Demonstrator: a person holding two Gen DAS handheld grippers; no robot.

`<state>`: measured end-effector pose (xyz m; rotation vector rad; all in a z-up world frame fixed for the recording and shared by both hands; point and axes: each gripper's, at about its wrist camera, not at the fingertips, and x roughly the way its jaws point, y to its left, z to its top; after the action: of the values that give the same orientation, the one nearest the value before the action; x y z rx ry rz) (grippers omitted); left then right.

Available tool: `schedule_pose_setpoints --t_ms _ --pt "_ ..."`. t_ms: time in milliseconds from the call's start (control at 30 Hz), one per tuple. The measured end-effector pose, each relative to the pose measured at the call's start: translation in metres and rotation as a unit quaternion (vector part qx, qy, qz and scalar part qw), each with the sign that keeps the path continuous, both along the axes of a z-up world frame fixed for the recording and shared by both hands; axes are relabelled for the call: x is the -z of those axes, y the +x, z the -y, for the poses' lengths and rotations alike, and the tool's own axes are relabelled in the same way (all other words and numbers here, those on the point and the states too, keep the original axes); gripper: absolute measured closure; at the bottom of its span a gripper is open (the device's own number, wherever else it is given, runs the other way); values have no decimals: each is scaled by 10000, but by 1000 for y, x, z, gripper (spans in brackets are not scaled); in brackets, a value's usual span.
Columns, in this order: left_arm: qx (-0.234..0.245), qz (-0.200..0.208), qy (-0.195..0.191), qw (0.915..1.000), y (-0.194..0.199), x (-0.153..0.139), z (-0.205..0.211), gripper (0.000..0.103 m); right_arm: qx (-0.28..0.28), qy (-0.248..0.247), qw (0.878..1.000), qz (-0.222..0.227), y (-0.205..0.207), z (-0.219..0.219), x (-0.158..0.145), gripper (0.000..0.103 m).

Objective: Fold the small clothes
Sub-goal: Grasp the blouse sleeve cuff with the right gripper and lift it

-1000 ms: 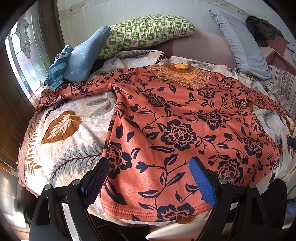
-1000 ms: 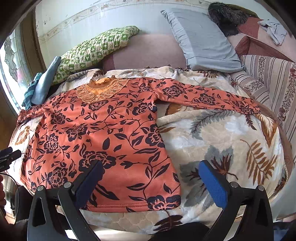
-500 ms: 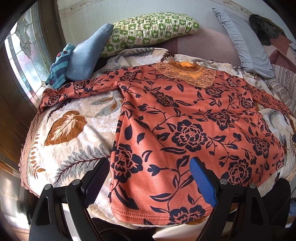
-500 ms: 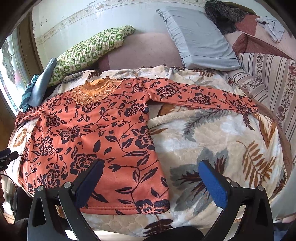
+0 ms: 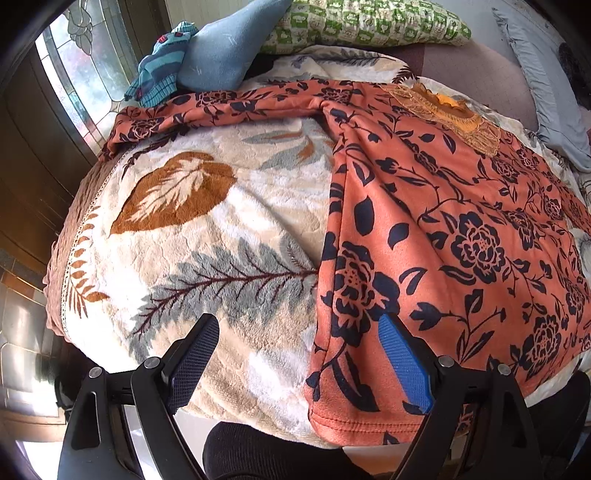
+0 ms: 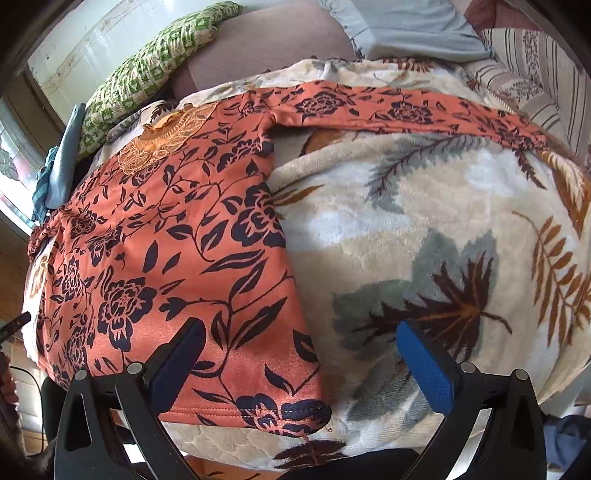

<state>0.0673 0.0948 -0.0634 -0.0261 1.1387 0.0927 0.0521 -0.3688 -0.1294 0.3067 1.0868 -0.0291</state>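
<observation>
We're holding both claws spread wide with nothing in them, right at the near edge of the bed. The left claw [image 5: 297,354] is straddling the left bottom corner of the orange floral top [image 5: 461,236], the right claw [image 6: 301,350] its right bottom corner. The top is lying flat on the leaf-print blanket [image 5: 207,236], sleeves stretching toward both side edges. A green pillow [image 5: 369,26] is sitting at the far edge.

Black gripper [image 5: 295,350], blue pads [image 5: 404,363]
</observation>
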Motion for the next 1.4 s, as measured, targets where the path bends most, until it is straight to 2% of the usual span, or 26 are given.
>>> schedule_pose_setpoints --t_ms 100,167,200,267,300,333,367,433,467,500,567,667,733,800,833,900,967,1033,1100,1233,1400 --pt "67 -343 -218 9992 6 19 2 15 -204 439 9987 -152 0 -4 12 2" --pt "116 -484 -405 9979 10 28 4 15 -309 505 9982 -118 -2 -9 13 7" --pt "129 -497 -504 9974 11 31 5 15 -360 496 9981 -59 -3 -11 12 13" --pt "151 -512 -764 9957 14 35 6 16 -480 593 9971 17 -3 -13 8 36" --pt "169 -535 -897 9944 15 37 7 18 -530 558 9970 3 -3 -16 7 61" --pt "199 -551 -1005 9932 16 38 8 22 -605 530 9968 -32 -3 -18 6 98" --pt "245 -560 -1048 9926 16 38 9 32 -671 574 9961 -47 -3 -20 5 98" --pt "334 -601 -971 9929 15 35 12 42 -797 683 9945 35 -10 -25 -5 98" --pt "387 -635 -1022 9920 12 33 12 51 -831 801 9932 138 -16 -27 -14 98" --pt "456 -642 -1101 9908 8 29 12 52 -853 935 9916 272 -24 -28 -25 98" --pt "542 -514 -989 9923 1 21 9 52 -855 1001 9903 433 -39 -26 -38 98" --pt "503 -514 -307 9969 2 27 8 52 -591 779 9952 -5 -40 -14 -17 98" --pt "432 -733 -219 9961 6 40 7 52 -412 805 9952 -363 -37 -6 7 98" --pt "433 -687 -231 9964 5 41 9 52 -310 783 9952 -508 -36 -5 17 97" --pt "453 -613 -211 9969 5 37 9 52 -343 821 9949 -482 -35 -6 16 92" --pt "508 -394 -190 9978 4 24 8 52 -348 775 9957 -366 -35 -5 7 89" --pt "522 -118 -210 9983 5 7 7 50 -312 761 9964 -204 -33 3 -7 80" --pt "528 108 -368 9979 8 -11 7 48 -157 723 9972 38 -32 15 -22 64" --pt "544 236 -542 9968 18 -23 16 40 112 686 9972 264 -28 31 -36 62" --pt "709 262 -836 9936 42 -34 50 38 820 724 9917 674 -20 82 -54 58" --pt "1190 -51 -689 9905 82 -22 119 38 1927 816 9723 1045 -9 180 -63 57"
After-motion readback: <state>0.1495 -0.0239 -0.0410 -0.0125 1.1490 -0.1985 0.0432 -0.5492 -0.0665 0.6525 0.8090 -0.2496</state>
